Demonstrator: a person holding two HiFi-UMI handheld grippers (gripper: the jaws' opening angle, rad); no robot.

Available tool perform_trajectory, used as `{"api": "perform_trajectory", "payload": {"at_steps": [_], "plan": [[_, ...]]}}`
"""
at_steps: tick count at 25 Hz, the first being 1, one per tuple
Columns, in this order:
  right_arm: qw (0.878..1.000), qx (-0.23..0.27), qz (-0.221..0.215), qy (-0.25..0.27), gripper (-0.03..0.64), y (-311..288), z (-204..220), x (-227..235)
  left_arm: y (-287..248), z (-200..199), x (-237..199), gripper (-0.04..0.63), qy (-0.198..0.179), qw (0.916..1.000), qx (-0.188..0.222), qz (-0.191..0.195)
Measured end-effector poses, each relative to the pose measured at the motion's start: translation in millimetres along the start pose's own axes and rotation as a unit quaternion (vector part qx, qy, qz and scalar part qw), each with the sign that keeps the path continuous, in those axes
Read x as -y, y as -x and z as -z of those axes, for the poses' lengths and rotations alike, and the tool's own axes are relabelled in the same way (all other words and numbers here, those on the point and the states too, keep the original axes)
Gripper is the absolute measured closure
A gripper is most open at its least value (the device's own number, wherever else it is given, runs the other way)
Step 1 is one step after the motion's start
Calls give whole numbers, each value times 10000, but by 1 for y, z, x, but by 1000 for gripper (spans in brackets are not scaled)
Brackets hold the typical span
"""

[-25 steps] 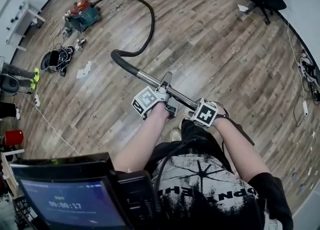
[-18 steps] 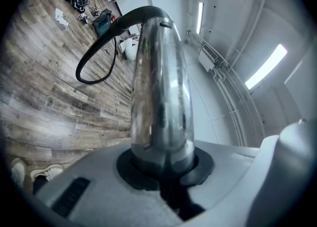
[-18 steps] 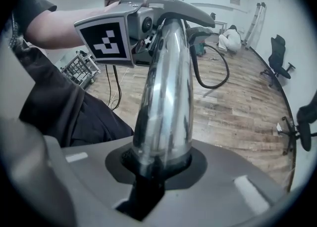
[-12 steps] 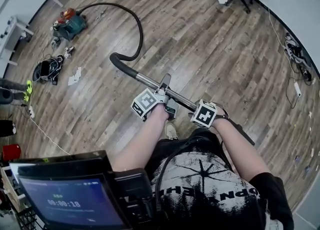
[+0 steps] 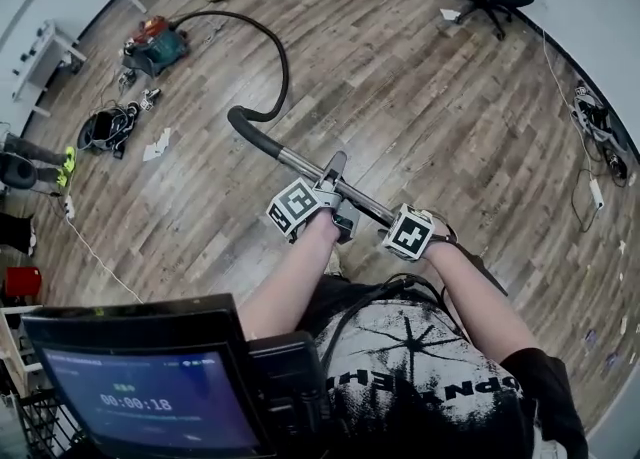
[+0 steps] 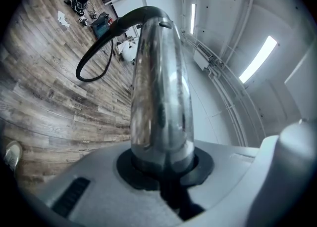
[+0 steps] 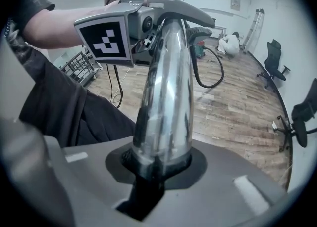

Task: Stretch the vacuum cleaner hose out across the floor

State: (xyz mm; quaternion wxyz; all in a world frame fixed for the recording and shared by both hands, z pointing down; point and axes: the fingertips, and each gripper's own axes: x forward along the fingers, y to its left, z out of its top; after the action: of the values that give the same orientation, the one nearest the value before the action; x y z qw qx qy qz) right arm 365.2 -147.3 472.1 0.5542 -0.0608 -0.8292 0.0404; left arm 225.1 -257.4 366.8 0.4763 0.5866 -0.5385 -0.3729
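Stretching black ribbed hose [image 5: 280,67] from teal vacuum [image 5: 160,44].
Pinching chrome metal tube [image 5: 300,163] in left gripper [image 5: 338,197], right gripper [image 5: 392,227]; next, probably backing away.

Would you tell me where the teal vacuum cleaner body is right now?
In the head view, the teal vacuum cleaner body sits on the wooden floor at upper left, near a white table, its black hose curving off rightward.

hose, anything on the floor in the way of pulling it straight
Nothing visible blocks it. The hose loops over bare floor from the vacuum cleaner to the metal wand, clamped in the left gripper and right gripper. The cable pile and papers lie left of the loop, apart from it.
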Motion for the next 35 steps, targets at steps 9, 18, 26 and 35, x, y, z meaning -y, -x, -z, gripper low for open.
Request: {"api": "perform_trajectory", "payload": {"at_steps": [9,18,26,35], "plan": [[9998,-97,-113,145,531,23,72,-25,15,73,13,551,74,9998,174,-101],[9997,57,-195,130,531,35,108,-49,29,117,25,551,-32,9998,125,-130],[9999,-6,-106,20,529,32,117,-64,40,129,26,551,-14,10000,-27,23],[9996,-116,68,-228,531,17,102,-89,63,119,12,552,119,9996,-260,21]]}}
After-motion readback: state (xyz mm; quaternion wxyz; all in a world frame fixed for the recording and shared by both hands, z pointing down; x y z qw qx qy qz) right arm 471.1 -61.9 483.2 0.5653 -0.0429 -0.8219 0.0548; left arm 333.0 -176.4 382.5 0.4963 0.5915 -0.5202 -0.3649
